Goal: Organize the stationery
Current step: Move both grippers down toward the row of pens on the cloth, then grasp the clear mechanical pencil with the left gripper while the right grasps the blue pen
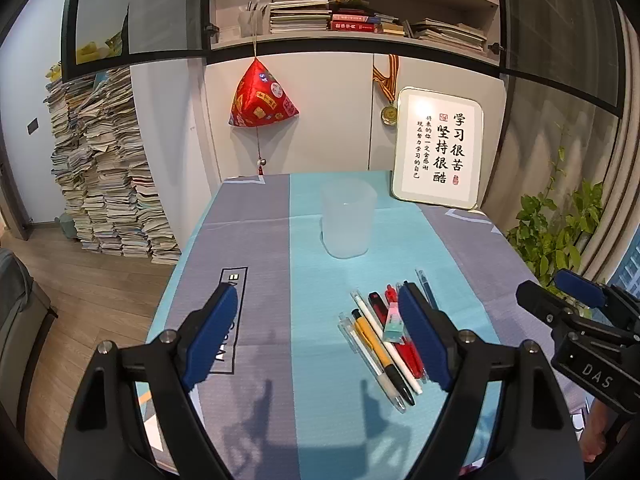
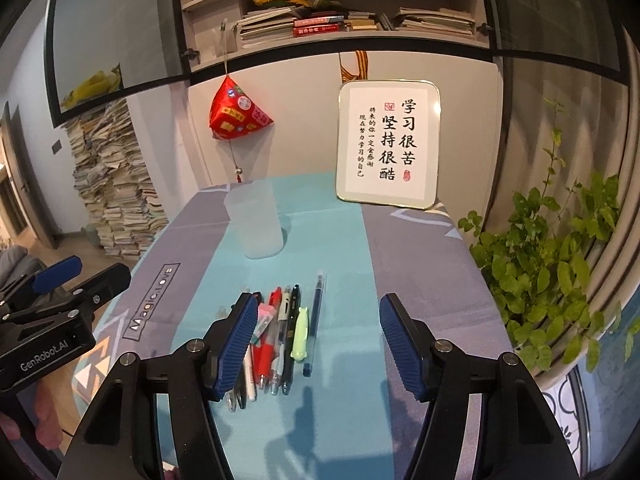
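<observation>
Left gripper (image 1: 318,334), nearest in the left wrist view, hovers with jaws wide and empty; pens (image 1: 384,344) lie loose on the surface at four o'clock of the translucent cup (image 1: 347,220).

Right wrist view: right gripper (image 2: 318,342) likewise spread, gripping nothing, the pens (image 2: 276,336) at six o'clock of the cup (image 2: 254,224). Judged: picking not yet begun; next, descend and close on one pen.

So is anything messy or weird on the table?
A little. The pens lie loose in a heap on the tablecloth, with a pink eraser on top, while the frosted cup stands upright and looks empty. One blue pen lies apart. Nothing looks spilled or broken.
</observation>
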`<act>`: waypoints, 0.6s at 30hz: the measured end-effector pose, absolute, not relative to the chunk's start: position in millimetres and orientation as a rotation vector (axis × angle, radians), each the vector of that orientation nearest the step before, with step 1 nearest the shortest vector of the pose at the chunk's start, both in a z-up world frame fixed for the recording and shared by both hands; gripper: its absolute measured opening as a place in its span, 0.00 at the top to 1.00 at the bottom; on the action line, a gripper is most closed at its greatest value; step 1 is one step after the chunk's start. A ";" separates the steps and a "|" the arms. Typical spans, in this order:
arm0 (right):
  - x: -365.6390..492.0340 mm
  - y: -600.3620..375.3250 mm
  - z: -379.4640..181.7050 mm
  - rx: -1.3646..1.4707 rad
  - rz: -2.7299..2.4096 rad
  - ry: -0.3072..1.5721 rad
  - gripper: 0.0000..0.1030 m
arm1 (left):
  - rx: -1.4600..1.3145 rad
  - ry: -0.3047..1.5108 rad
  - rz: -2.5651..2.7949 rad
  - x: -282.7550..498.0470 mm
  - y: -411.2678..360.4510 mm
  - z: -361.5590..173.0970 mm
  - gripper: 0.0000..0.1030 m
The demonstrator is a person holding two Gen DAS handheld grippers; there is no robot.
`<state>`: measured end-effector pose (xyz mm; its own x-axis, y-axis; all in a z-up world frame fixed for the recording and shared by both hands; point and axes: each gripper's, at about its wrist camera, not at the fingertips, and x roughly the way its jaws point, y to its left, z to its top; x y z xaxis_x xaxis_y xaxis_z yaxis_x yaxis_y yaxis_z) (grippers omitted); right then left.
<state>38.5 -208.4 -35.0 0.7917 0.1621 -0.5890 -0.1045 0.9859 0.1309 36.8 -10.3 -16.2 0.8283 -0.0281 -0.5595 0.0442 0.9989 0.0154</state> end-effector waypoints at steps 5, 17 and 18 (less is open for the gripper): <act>41.2 -208.1 -37.6 0.091 0.144 0.659 0.36 | 0.034 0.601 -0.043 38.1 -11.8 -18.3 0.21; 43.3 -205.5 -41.7 0.078 0.150 0.676 0.36 | 0.037 0.605 -0.048 40.3 -11.5 -20.8 0.23; 43.4 -205.6 -42.1 0.080 0.150 0.677 0.36 | 0.038 0.606 -0.050 40.9 -11.7 -21.2 0.23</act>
<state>43.4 -205.6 -42.1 0.7693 0.1641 -0.6175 -0.1124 0.9861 0.1221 40.9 -11.7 -21.2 0.8207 -0.0356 -0.5702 0.0577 0.9981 0.0209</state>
